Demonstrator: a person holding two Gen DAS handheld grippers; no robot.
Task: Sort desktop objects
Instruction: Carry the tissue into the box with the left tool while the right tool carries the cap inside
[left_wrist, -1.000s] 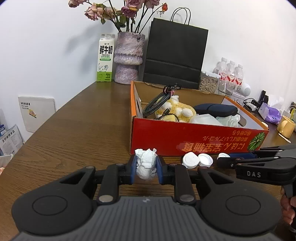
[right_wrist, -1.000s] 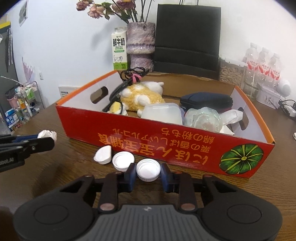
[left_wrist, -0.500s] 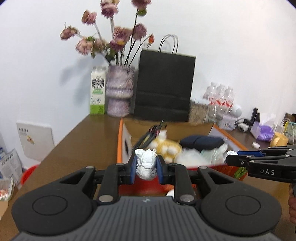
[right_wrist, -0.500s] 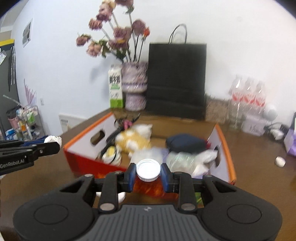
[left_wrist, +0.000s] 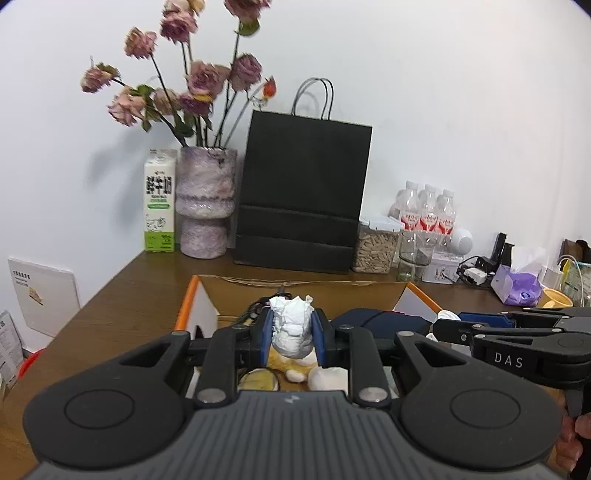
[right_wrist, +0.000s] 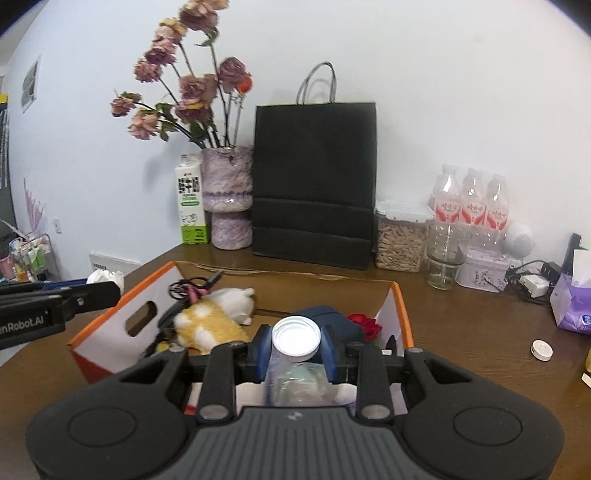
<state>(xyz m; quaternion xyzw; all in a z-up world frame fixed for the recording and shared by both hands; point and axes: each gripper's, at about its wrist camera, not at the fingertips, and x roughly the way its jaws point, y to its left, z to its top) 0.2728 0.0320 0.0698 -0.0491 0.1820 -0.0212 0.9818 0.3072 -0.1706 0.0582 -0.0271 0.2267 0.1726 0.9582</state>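
Left gripper: clenched on a crumpled white tissue, held above the cardboard box
Right gripper: grasping a white bottle cap flat between its pads, over the box's near side
Box contents: yellow plush toy, dark pouch, black cables
Behind the box: black paper bag, vase of dried roses, milk carton
Right of the box: small white cap on the table

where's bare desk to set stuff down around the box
Bare wood lies left of the box, toward the milk carton, and right of it, as far as the small white disc and tissue pack. The back edge is crowded: vase, black bag, seed jar, bottles. The box itself is nearly full.
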